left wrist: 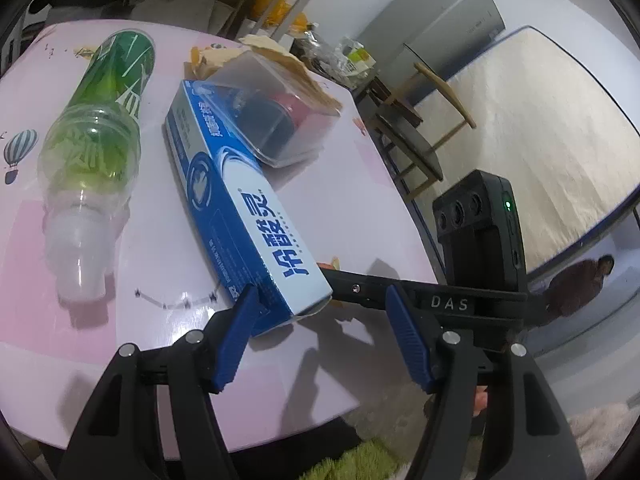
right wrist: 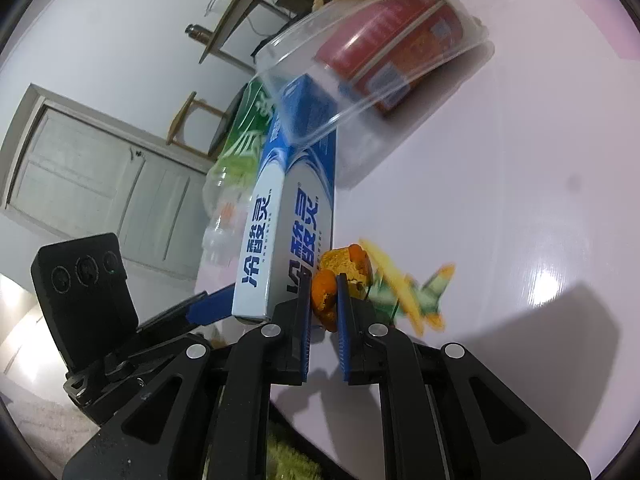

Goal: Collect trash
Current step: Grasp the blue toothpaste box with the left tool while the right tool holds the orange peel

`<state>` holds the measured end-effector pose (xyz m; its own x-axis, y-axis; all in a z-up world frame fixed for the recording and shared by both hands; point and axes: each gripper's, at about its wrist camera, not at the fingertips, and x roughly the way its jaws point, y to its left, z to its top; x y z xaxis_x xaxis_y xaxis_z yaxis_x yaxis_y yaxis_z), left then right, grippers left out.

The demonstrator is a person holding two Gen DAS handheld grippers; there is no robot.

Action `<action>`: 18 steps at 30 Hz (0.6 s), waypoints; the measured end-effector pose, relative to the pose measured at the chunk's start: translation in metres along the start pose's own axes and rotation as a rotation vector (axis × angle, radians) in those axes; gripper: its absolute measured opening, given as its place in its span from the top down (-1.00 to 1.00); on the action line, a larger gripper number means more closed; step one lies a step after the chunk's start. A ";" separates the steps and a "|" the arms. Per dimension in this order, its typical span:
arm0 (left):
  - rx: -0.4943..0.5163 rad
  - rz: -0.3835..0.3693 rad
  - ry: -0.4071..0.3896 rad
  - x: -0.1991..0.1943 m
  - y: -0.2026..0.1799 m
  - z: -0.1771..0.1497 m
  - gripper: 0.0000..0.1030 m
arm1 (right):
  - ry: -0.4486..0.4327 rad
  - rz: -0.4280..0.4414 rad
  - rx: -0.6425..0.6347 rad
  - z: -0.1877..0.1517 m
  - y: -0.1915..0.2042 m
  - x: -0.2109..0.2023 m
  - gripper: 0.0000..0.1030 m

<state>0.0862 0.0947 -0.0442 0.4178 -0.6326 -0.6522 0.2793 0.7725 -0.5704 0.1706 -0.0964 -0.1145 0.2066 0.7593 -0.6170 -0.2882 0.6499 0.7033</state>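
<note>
On the pink counter (left wrist: 168, 240) a long blue and white box (left wrist: 240, 216) is lying flat, and the left gripper (left wrist: 320, 320) is reaching around its near end. Its blue fingers (left wrist: 236, 340) are standing wide apart, with one finger right beside the box corner and the other well off to the side, so they are not squeezing anything. Next to the box a green plastic bottle (left wrist: 104, 132) is lying on its side with its clear neck pointing toward the near edge. Behind the box a clear plastic tub (right wrist: 372, 64) is sitting tipped over, resting partly on the far end of the box, with something red showing through it. The right gripper (right wrist: 324, 312) is sitting just beside the box, and its fingers (right wrist: 344, 320) are pinching tight on a piece of orange peel (right wrist: 336, 280). A small picture of a plane (right wrist: 408, 288) is printed on the counter right beside the peel. Below the counter edge a fuzzy green rug (left wrist: 360, 460) is showing on the floor.
</note>
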 end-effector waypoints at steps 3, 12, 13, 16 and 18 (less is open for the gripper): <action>0.005 -0.012 0.025 -0.007 -0.006 -0.011 -0.22 | 0.016 0.004 0.002 -0.011 0.004 -0.002 0.80; 0.075 -0.040 0.090 -0.028 -0.026 -0.036 -0.33 | -0.003 -0.096 -0.058 -0.043 0.019 -0.021 0.80; 0.081 -0.020 0.073 -0.030 -0.027 -0.034 -0.38 | -0.031 -0.117 -0.053 -0.042 0.018 -0.027 0.80; 0.075 0.034 0.037 -0.030 -0.024 -0.026 -0.46 | -0.100 -0.194 -0.059 -0.039 0.015 -0.037 0.80; 0.061 0.092 0.012 -0.025 -0.020 -0.017 -0.49 | -0.123 -0.219 -0.064 -0.036 0.013 -0.044 0.80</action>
<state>0.0556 0.0944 -0.0251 0.4339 -0.5592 -0.7065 0.2923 0.8291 -0.4767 0.1239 -0.1229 -0.0911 0.3818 0.6013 -0.7019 -0.2814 0.7990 0.5315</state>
